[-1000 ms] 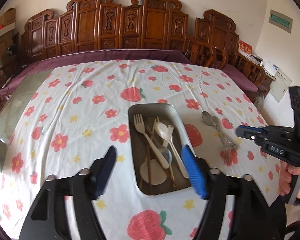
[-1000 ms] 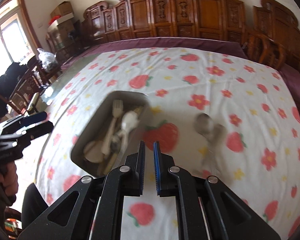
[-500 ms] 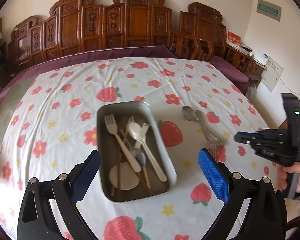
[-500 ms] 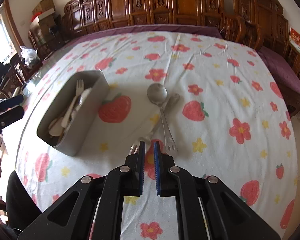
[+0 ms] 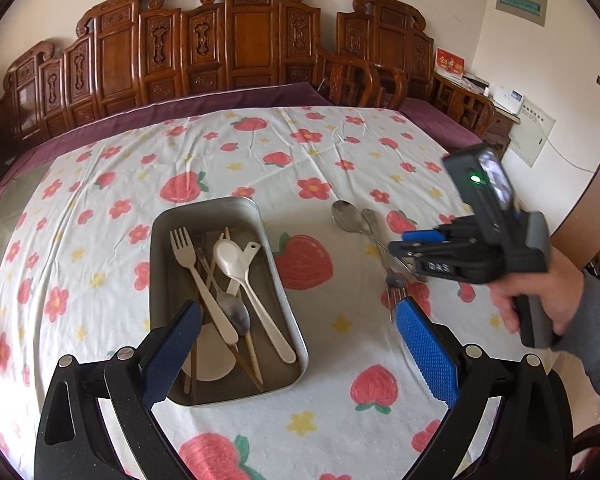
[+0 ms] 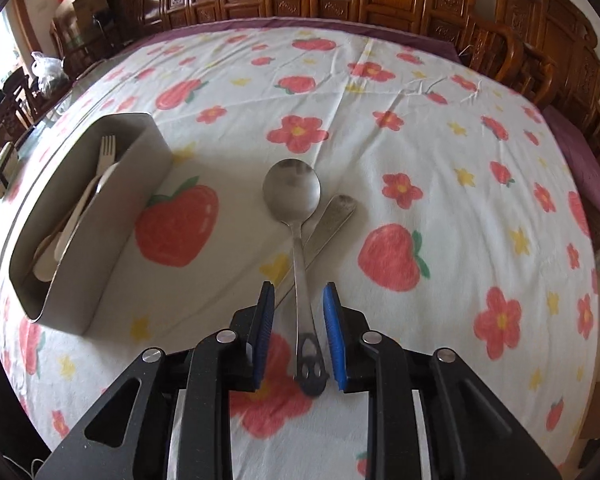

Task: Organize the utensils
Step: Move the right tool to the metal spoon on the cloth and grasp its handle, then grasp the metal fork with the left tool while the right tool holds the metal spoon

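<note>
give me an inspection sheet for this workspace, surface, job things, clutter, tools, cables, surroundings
Surface: tablecloth with strawberry and flower print, wrinkled.
Job's things: metal tray holds white fork, white spoon, chopsticks; steel spoon lies crossed over a metal fork on the cloth.
Clutter: nothing seen.
Tools: left tool open above tray; right tool open, straddling the steel spoon's handle.
Cables: wall cord.
Surroundings: carved wooden chairs.
</note>
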A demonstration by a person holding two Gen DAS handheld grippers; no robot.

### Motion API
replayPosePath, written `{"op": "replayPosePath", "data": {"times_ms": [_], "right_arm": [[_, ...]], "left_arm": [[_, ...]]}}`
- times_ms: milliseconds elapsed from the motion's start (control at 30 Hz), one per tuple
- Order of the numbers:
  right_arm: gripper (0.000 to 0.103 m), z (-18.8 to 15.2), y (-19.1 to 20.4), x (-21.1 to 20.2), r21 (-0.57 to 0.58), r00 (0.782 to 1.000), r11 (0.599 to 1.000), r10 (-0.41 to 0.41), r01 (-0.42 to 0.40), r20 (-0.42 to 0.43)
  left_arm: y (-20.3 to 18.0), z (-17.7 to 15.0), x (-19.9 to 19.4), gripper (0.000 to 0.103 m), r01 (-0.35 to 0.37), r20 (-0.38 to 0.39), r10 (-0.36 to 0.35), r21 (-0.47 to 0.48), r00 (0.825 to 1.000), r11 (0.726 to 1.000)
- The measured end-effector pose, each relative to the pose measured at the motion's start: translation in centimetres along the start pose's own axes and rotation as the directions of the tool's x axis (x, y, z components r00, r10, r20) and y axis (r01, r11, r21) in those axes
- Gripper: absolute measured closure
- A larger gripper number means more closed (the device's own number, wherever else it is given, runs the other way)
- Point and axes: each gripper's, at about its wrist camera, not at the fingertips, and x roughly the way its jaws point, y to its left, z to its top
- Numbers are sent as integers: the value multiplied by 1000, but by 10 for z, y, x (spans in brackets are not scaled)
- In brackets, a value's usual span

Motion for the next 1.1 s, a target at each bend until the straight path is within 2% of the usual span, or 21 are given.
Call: {"op": "replayPosePath", "data": {"times_ms": [100,233,367,433,467,767,933,1100], "right_arm": [[76,3,-1,13,-8,999,1000,-9,9,-36],[76,7,0,16,-13,999,1000,-24,23,-38],[82,8,-7,17,41,999,999,0,2,-46],[92,7,-8,16,52,999,999,2,1,-50],[94,6,-7,16,53,998,999,-10,14,-60],[94,-1,-1,14,0,996,999,-53,53,-77],[92,1,-3,18,-1,995,999,-49,49,-89],[95,-1,-2,17,-12,996,999,-47,46,-81]], "left_arm": [[-1,-2,2,9,2,-8,-2,0,1000,1000],[-2,-4,3,9,1,-16,-1,3,1000,1000],[-2,-5,4,9,1,-17,-1,3,1000,1000],[-2,-5,3,9,1,-19,-1,2,1000,1000],[-2,-5,3,9,2,-18,-2,4,1000,1000],[-6,-10,6,9,7,-30,-7,9,1000,1000],[-12,-10,11,9,10,-40,-9,19,999,1000],[-20,-9,14,9,15,-47,-14,27,999,1000]]}}
